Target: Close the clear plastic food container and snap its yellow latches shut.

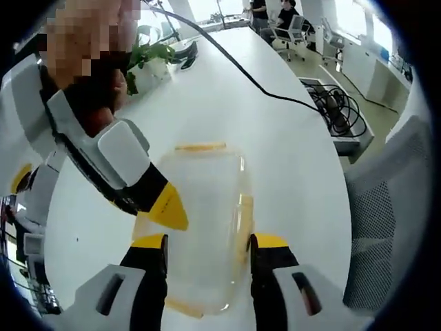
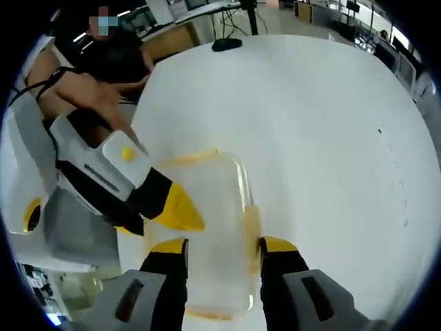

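The clear plastic container (image 1: 203, 207) lies on the white table (image 1: 289, 158) with its lid on. A yellow latch (image 1: 200, 147) shows at its far end and another (image 1: 244, 214) on its right side. My left gripper (image 1: 209, 241) stands open, a jaw on each side of the container's near end; contact is unclear. The right gripper (image 1: 169, 210) comes in from the upper left, its yellow tip at the container's left edge. In the right gripper view, my right gripper (image 2: 222, 247) straddles the container (image 2: 213, 207) the same way, and the left gripper (image 2: 180, 210) points at its left edge.
A potted plant (image 1: 148, 58) stands at the table's far left and a black cable (image 1: 248, 72) runs across it to a cable bundle (image 1: 337, 110). A mesh chair (image 1: 386, 221) stands at the right. A black object (image 2: 226, 44) lies far off; a person's arm (image 2: 83, 89) is at the left.
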A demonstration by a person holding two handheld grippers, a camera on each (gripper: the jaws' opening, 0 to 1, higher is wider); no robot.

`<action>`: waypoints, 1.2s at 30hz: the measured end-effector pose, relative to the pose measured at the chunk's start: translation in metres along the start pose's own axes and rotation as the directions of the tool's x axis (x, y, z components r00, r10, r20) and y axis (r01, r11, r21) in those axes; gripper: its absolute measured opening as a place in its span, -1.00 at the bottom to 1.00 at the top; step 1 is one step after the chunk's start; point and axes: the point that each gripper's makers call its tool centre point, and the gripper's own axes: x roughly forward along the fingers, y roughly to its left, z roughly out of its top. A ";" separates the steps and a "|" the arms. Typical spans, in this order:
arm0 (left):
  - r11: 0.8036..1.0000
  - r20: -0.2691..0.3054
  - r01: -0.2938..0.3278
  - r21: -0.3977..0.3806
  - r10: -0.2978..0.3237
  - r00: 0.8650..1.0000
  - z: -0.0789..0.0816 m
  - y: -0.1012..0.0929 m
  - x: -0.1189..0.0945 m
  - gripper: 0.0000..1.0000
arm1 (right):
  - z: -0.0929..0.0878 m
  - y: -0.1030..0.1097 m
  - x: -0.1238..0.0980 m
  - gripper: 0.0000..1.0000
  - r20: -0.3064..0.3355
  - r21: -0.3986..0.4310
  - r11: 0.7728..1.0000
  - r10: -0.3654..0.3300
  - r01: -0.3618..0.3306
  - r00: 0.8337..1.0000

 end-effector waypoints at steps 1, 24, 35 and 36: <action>1.000 -0.002 -0.002 0.003 0.002 1.000 0.000 0.000 0.000 -0.06 | 0.000 0.000 0.000 -0.20 0.000 0.000 1.000 0.005 -0.005 1.000; 0.999 0.029 -0.029 0.021 0.028 0.999 -0.004 -0.001 -0.006 -0.15 | 0.004 0.008 0.006 -0.21 -0.009 0.050 0.998 0.024 -0.023 1.000; 0.999 0.070 -0.039 0.012 0.038 0.997 -0.003 -0.002 -0.007 -0.11 | 0.011 0.009 0.004 -0.13 0.122 0.098 0.995 -0.032 0.020 0.992; 0.999 0.073 -0.041 0.011 0.040 0.997 -0.003 -0.003 -0.007 -0.11 | 0.013 0.009 0.004 -0.12 0.128 0.099 0.995 -0.039 0.026 0.991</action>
